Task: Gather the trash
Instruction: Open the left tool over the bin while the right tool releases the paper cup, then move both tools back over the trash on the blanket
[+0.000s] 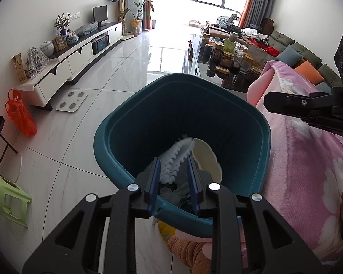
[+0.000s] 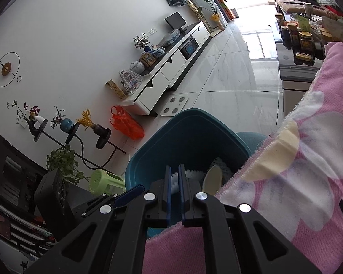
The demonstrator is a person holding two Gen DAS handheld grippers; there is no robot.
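A teal trash bin (image 1: 148, 105) stands on the floor beside a pink flowered blanket (image 1: 308, 159). Inside lie white foam netting (image 1: 178, 153), a cream curved piece (image 1: 205, 157) and dark scraps. My left gripper (image 1: 175, 166) hangs over the bin's near rim, open and empty. My right gripper (image 2: 175, 178) is over the bin (image 2: 189, 132) from the blanket side (image 2: 308, 182), its blue pads (image 2: 168, 182) a narrow gap apart with nothing between them. It also shows in the left wrist view (image 1: 285, 105) at right.
A white TV cabinet (image 1: 80, 54) lines the left wall. An orange plastic bag (image 1: 20, 116), a white scale (image 1: 72, 101) and a green stool (image 1: 6, 196) are on the floor. A table of jars (image 1: 231, 59) and a sofa (image 1: 297, 52) lie beyond.
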